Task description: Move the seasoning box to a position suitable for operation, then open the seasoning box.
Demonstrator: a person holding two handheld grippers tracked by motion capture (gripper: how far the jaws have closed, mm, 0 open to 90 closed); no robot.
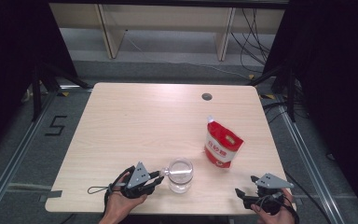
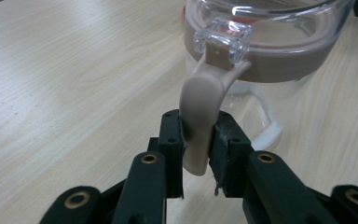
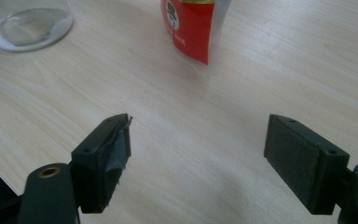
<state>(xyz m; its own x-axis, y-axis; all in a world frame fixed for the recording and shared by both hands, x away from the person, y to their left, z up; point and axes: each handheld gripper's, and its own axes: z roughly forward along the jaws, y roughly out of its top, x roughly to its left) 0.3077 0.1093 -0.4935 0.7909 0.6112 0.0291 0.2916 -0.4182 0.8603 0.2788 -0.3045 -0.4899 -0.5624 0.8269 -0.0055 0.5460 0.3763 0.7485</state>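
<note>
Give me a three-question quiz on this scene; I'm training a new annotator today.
1. True or false: the left gripper is shut on the jar's latch.
2. The right gripper's jaws are: A) shut on the pouch, B) open over bare table, C) shut on the jar.
3. What stands nearer the table's far edge, jar or pouch?

Key: 1 true; 2 B; 3 pouch.
</note>
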